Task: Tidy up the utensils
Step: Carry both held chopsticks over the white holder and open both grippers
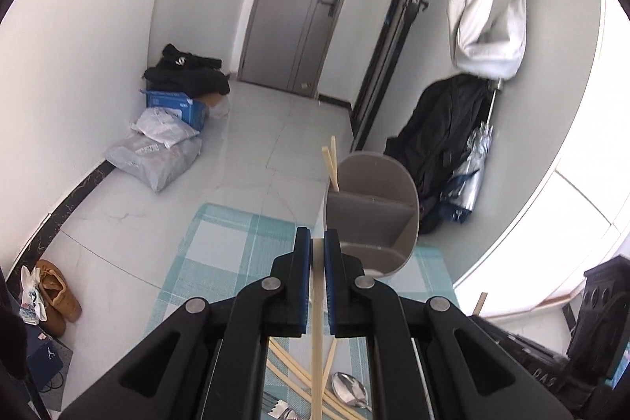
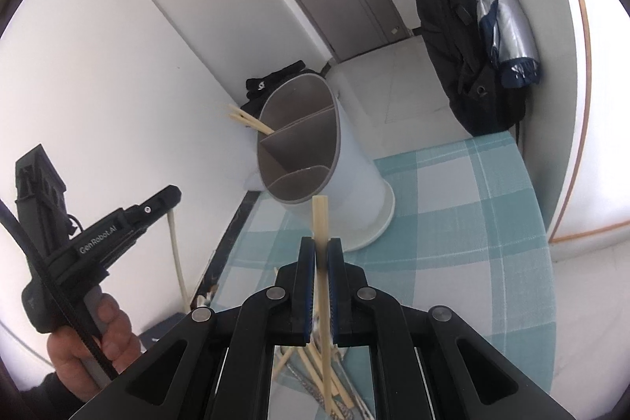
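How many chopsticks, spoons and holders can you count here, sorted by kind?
Standing chopsticks in the holder: 2
Held chopsticks: 2, one in the left gripper, one in the right gripper
Spoon: 1
Holder: 1
Total: 6
The loose chopsticks on the mat overlap too much to count.

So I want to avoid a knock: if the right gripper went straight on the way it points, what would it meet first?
Probably the utensil holder: it stands just ahead of the right gripper, past the chopstick held in its jaws. Depth is hard to judge.
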The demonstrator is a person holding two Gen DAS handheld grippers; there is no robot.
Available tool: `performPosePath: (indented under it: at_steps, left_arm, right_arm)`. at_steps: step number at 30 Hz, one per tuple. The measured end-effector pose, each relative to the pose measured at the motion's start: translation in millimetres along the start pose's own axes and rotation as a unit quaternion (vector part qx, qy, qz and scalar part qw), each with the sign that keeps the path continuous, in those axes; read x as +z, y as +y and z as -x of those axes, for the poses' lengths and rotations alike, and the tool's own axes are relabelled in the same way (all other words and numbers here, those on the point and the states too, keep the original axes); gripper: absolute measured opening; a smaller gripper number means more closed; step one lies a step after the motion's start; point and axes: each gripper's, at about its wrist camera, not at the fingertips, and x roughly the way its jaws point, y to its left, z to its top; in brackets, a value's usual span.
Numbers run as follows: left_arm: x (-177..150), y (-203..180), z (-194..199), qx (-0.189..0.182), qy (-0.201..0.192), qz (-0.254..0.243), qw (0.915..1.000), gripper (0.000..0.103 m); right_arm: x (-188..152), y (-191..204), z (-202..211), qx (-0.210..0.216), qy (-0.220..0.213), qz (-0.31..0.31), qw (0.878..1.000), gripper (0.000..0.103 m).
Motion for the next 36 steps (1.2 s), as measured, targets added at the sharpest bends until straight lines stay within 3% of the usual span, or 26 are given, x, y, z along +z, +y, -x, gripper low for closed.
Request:
performPosePath:
  at_steps: [7,22,29,36]
  left_arm:
    - [15,-6,16,-0.009,-0.039,0.012,0.9991,0.004]
    - [53,0,9,-0.032,-0.066,0.073,0.9946,0.004]
    - [81,1,0,-0.046,-0.087,0.108,0.9893,0.004]
    - [114,3,-13,-0.046,-0.132,0.14,0.9802,0.004]
  right_arm:
    - [1,16,10,-0.017,-0.028,0.028,0.999,0.006]
    - [27,27,25,-0.005,-0.043,0.045,0.998,0.005]
    - [73,38,35,0.006,-0.067,0.052,0.996,0.005]
    - [137,59,33,0.018,-0.091,0.081,0.992,0.005]
